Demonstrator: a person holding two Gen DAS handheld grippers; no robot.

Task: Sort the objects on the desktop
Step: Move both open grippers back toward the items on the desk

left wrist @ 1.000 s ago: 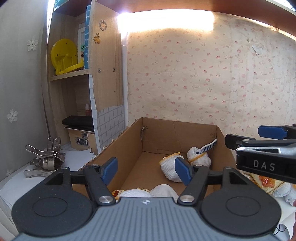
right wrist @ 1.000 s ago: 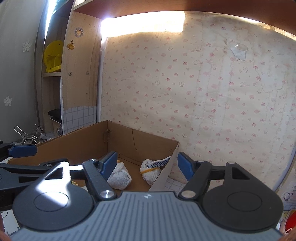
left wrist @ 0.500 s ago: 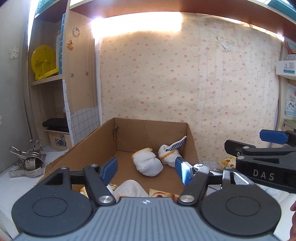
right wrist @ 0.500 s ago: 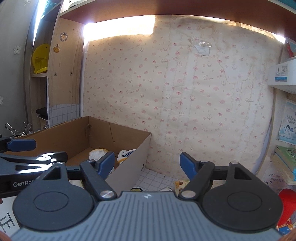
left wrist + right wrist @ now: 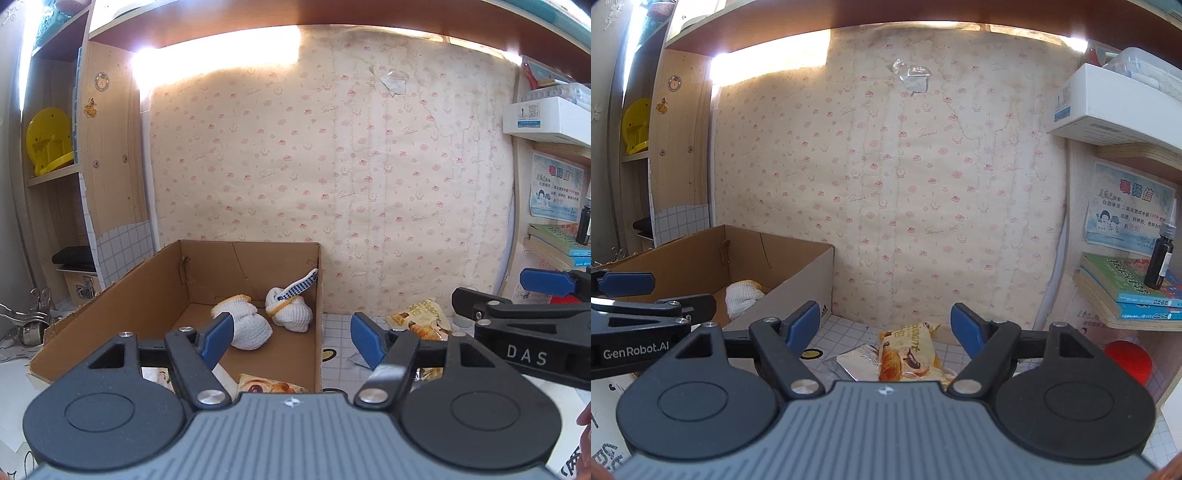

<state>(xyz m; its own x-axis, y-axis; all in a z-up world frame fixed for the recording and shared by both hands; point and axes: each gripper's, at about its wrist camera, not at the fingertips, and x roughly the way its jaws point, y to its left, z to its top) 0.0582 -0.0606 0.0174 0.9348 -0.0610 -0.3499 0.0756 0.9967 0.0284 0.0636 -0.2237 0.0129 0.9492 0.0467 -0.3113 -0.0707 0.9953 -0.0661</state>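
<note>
A: Left gripper (image 5: 291, 334) status?

B: Jaws apart, nothing between the blue pads; it hangs over the right wall of the cardboard box (image 5: 147, 291); left pad over the box floor, right pad over the gridded desk mat (image 5: 336, 328).

A: Box contents?

B: Two balled white knit gloves (image 5: 247, 325) at the far end, touching; one has a blue-dotted cuff sticking up; a bread packet (image 5: 269, 387) at the near end, partly hidden by the gripper body.

A: Right gripper (image 5: 884, 326)?

B: Also released, empty; it points at a croissant packet (image 5: 908, 350) lying on the mat just right of the box; a clear wrapper (image 5: 855, 360) touches its left edge, probably empty, hard to tell.

A: Anything else?

B: Books (image 5: 1126, 288) with a dark dropper bottle (image 5: 1161, 264) on the right shelf.
</note>
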